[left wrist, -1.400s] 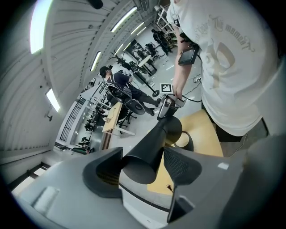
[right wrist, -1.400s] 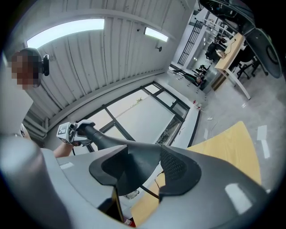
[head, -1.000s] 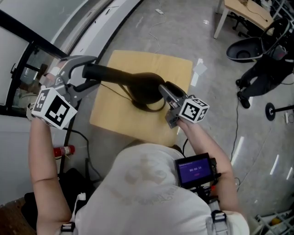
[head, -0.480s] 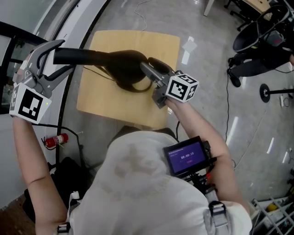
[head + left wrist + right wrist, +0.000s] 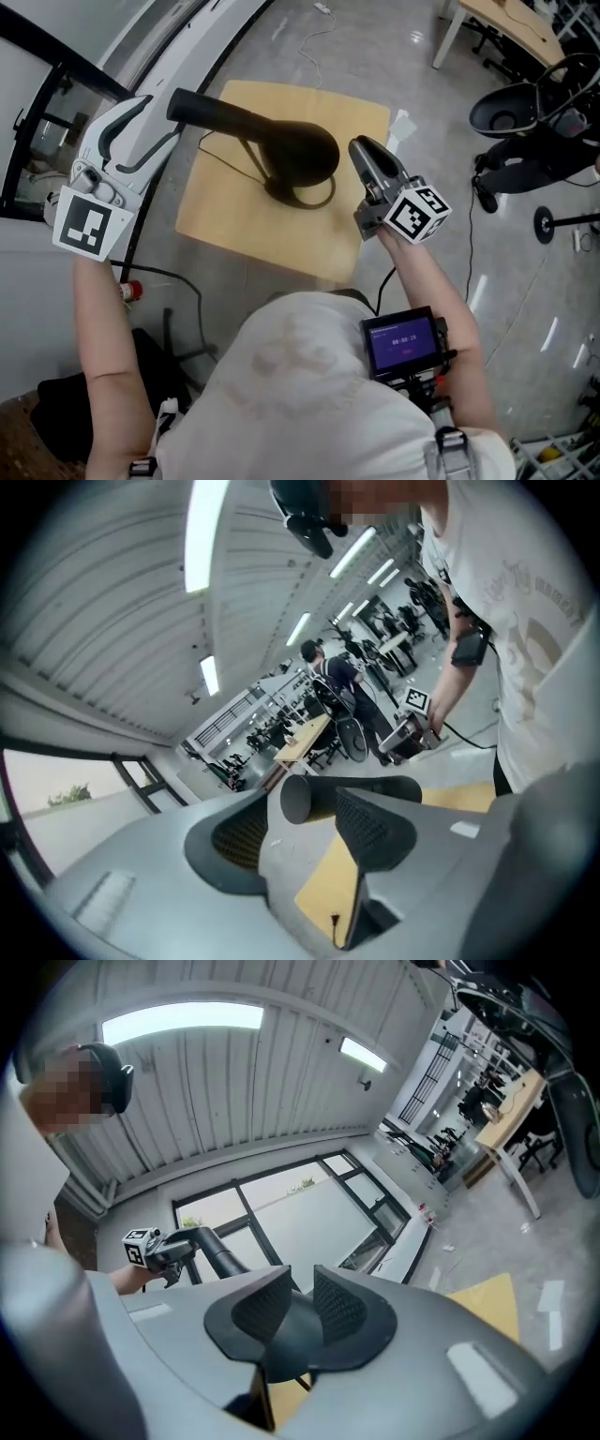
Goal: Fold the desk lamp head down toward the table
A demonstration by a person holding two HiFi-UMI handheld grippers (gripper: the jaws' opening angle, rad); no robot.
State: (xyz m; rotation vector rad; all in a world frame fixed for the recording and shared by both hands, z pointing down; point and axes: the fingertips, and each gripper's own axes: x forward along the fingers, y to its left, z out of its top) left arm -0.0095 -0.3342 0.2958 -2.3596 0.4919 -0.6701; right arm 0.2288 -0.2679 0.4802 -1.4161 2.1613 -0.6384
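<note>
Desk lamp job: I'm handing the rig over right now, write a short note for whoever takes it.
Left tool: jaws closing around the narrow end of the lamp head, not clamped yet.
Right tool: jaws closing on nothing, beside the lamp head, off it.
Lamp base stands on the wooden table; head raised above it.
Done: nothing folded. Left: grip the head, fold it down toward the table.

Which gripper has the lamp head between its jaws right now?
The left gripper: its closing jaws straddle the free end of the lamp head. The right gripper, jaws also closing, has nothing between them.
</note>
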